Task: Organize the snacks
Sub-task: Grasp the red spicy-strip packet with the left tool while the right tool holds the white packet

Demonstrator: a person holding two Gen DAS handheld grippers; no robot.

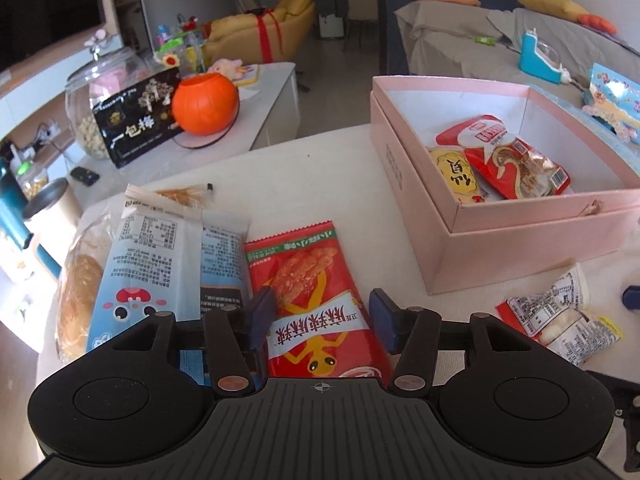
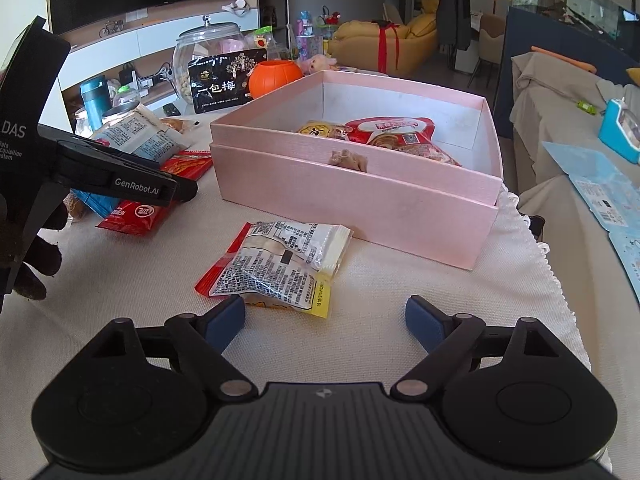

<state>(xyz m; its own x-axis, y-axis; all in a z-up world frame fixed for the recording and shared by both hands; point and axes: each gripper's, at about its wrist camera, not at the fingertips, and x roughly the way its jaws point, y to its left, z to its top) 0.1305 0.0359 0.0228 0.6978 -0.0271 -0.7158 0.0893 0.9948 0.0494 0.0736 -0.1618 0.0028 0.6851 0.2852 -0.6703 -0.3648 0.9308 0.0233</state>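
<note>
1. My left hand-held gripper [image 1: 320, 316] stands part open astride the red snack packet [image 1: 316, 300]; whether its pads touch it, I can't tell.
2. My right hand-held gripper [image 2: 325, 322] gapes wide, empty, just short of the white-and-yellow packets [image 2: 280, 264] on the tabletop [image 2: 120, 300].
3. The pink box [image 2: 360, 200] wall half hides the snacks inside.

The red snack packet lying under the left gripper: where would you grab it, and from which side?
Across its narrow width near the middle, coming down from above. The red snack packet lies flat and long, already between the left gripper's open fingers.
</note>
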